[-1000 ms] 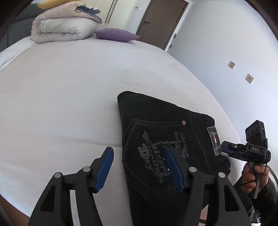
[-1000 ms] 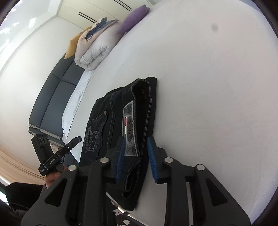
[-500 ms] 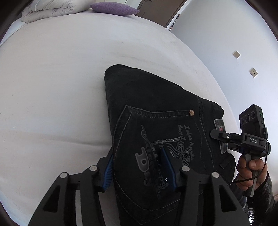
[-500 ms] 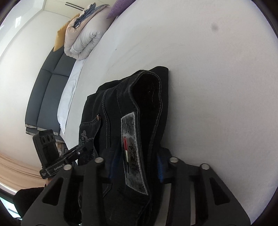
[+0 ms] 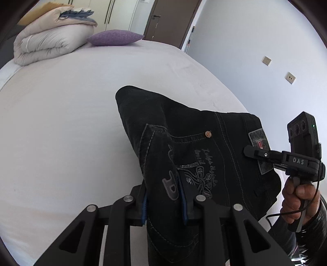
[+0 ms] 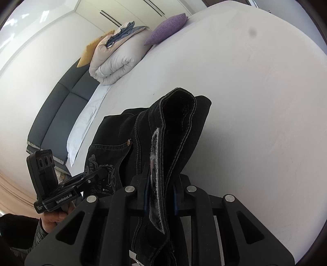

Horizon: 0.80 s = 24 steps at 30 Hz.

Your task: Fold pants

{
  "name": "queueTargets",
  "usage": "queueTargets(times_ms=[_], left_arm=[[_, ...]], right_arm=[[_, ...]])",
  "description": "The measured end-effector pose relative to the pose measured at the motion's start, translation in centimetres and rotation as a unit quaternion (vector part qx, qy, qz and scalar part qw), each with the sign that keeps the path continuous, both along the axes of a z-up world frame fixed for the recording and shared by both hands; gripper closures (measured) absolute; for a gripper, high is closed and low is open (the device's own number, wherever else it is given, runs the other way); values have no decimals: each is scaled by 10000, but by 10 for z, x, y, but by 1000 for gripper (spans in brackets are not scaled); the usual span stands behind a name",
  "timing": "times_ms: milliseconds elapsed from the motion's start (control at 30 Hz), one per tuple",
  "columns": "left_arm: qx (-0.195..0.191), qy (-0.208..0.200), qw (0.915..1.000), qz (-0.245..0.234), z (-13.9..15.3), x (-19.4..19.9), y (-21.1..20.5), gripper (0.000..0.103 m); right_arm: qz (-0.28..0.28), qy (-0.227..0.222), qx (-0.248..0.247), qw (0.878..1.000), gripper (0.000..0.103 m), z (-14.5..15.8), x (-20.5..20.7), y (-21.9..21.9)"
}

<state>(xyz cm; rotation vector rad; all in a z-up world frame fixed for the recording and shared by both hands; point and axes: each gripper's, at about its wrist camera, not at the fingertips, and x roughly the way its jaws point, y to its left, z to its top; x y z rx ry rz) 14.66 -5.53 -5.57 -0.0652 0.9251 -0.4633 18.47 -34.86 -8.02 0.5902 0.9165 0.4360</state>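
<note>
The folded black jeans (image 5: 184, 131) hang partly lifted over the white bed (image 5: 61, 122). My left gripper (image 5: 164, 202) is shut on the pocket side with its grey embroidery. My right gripper (image 6: 160, 196) is shut on the waistband by the grey label (image 6: 156, 163). The jeans' far end (image 6: 184, 98) still rests on the sheet. Each gripper shows in the other's view: the right gripper (image 5: 253, 152) at the label, the left gripper (image 6: 96, 174) at the pocket.
A rolled beige duvet (image 5: 51, 43) and a purple pillow (image 5: 116, 37) lie at the far end of the bed. A dark sofa (image 6: 59, 114) stands beside the bed. A brown door (image 5: 169, 16) and a wall with sockets (image 5: 266, 60) are on the right.
Both grippers moved in over the near edge of the jeans, shut on it and raised it off the bed; the left was open one second ago.
</note>
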Motion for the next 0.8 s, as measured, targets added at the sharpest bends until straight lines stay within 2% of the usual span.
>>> queueTargets(times_ms=[67, 167, 400, 567, 700, 800], left_arm=[[161, -80, 9998, -104, 2, 15, -18, 77], [204, -113, 9995, -197, -2, 40, -47, 77], [362, -26, 9989, -301, -28, 79, -84, 77], [394, 63, 9988, -267, -49, 79, -88, 73], [456, 12, 9986, -260, -50, 77, -89, 69], [515, -40, 9984, -223, -48, 70, -86, 66]], right_arm=[[-84, -39, -87, 9999, 87, 6, 14, -15], [-222, -62, -145, 9996, 87, 12, 36, -38], [-405, 98, -142, 9990, 87, -5, 88, -98], [-384, 340, -145, 9986, 86, -40, 109, -120], [-465, 425, 27, 9980, 79, -59, 110, -127], [-515, 384, 31, 9979, 77, -65, 103, -121]])
